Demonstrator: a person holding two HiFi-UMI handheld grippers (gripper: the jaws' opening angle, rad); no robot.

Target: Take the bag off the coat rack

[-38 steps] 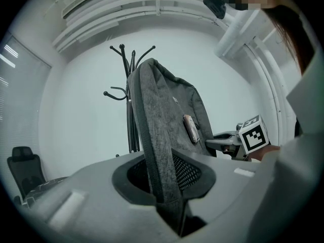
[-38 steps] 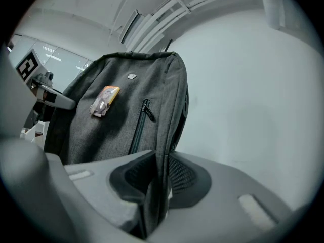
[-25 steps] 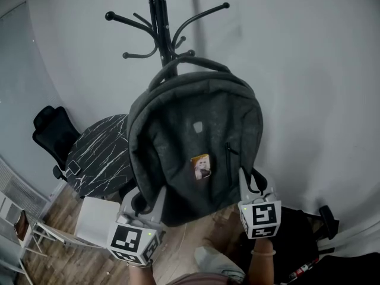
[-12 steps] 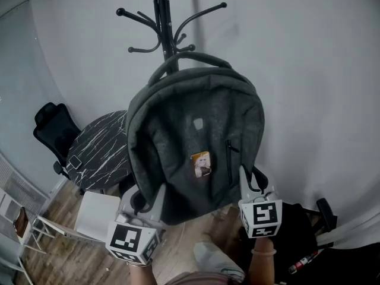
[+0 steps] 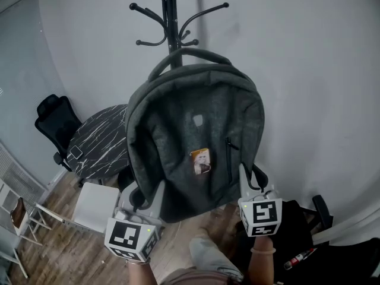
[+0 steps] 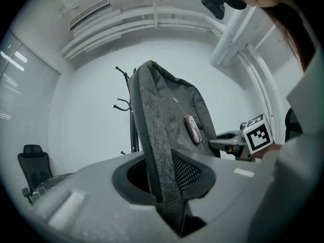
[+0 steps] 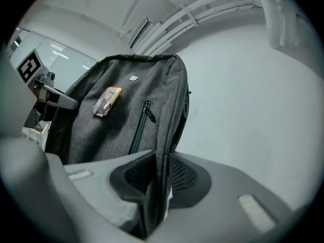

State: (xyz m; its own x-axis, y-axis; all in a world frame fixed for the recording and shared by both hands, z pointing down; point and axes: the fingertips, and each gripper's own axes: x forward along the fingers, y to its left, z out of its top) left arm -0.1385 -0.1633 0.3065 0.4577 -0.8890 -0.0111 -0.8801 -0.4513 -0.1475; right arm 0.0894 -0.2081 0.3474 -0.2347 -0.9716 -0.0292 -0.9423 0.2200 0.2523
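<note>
left hand-held gripper (image 5: 144,196): pinching lower left edge of the dark grey fabric backpack (image 5: 196,129)
right hand-held gripper (image 5: 250,181): clamped on its lower right edge
change: backpack has come back with both hand-held grippers; black metal coat rack (image 5: 171,22) now sits further behind the top handle
meaning: handle looks clear of the hooks, so lift-off is probably done
backpack: upright, held between and above the two hand-held grippers; small tag on front, zip closed

The coat rack (image 5: 171,16) rises just behind the bag (image 5: 196,141); table (image 5: 98,147) and chair (image 5: 52,119) crowd the left.
</note>
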